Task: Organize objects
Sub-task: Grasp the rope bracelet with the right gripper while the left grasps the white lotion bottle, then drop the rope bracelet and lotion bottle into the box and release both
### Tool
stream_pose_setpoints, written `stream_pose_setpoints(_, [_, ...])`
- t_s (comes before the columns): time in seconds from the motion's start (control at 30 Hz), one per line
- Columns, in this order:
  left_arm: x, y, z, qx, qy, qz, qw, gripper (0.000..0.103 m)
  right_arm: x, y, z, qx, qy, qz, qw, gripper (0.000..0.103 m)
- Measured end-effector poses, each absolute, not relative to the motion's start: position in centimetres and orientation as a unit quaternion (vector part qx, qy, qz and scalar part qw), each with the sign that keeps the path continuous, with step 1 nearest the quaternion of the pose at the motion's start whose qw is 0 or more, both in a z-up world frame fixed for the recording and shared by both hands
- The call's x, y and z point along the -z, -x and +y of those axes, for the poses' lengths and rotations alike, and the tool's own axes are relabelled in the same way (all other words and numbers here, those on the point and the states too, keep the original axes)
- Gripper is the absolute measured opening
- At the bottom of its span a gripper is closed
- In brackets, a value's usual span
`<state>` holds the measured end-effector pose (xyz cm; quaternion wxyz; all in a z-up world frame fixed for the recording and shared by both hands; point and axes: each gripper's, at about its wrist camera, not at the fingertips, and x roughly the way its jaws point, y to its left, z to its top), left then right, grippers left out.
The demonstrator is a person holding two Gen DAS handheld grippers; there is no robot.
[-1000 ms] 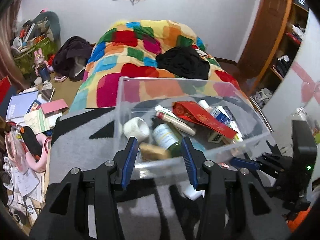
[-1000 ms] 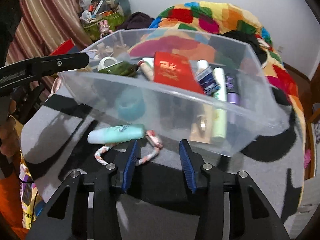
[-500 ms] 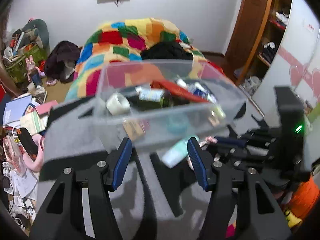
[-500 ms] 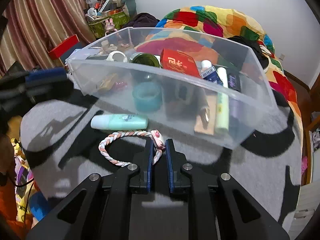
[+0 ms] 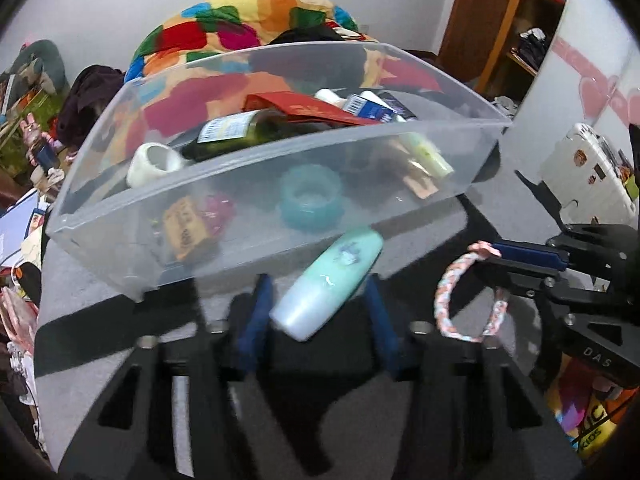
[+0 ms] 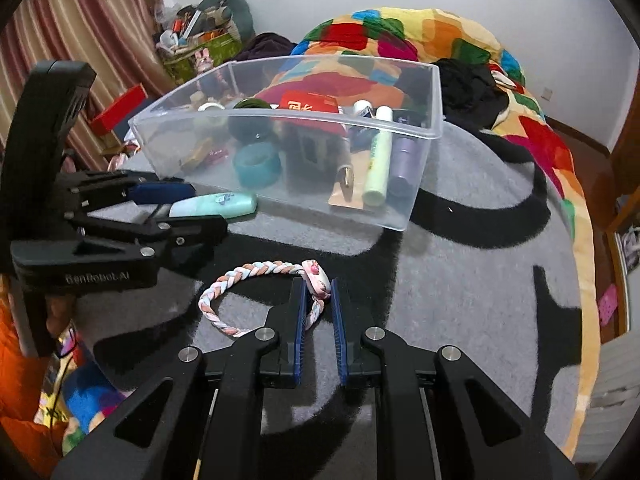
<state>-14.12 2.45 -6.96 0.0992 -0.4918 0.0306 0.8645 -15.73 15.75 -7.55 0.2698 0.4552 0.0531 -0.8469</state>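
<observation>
A clear plastic bin (image 5: 240, 184) (image 6: 424, 136) with several small items stands on the grey and black rug. A mint green tube (image 5: 328, 284) (image 6: 214, 204) lies in front of it, between the open fingers of my left gripper (image 5: 318, 300) (image 6: 188, 208). My right gripper (image 6: 318, 292) (image 5: 516, 264) is shut on a braided pink and white hairband (image 6: 256, 284) (image 5: 468, 292), which hangs lifted off the rug.
The rug (image 6: 460, 280) covers the work surface. Behind it is a bed with a colourful quilt (image 6: 400, 28) and black clothes (image 6: 476, 88). Clutter and striped curtains (image 6: 80, 32) stand at the left; shelves (image 5: 520, 20) stand at the right.
My left gripper pulled back from the bin and came around the mint tube. My right gripper closed on the hairband and lifted it a little.
</observation>
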Motion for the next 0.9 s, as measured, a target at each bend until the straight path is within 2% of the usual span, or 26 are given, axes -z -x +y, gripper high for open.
stream_pose_setpoints(0.23, [6.7, 11.5, 3.5, -0.876, 0.470, 0.047, 0.096, 0.024, 7.3, 15.7, 15.9, 0.847, -0.453, 0.039, 0.274, 0.011])
stream_pose_setpoints(0.53, [5.7, 7.9, 2.5, -0.891, 0.445, 0.028, 0.082, 0.023, 5.9, 15.6, 16.2, 0.855, -0.439, 0.027, 0.276, 0.011])
stream_pose_setpoints(0.9, [0.2, 6.6, 0.5, -0.923, 0.379, -0.002, 0.066, 0.022, 2.4, 15.7, 15.5, 0.872, -0.397, 0.013, 0.286, 0.011])
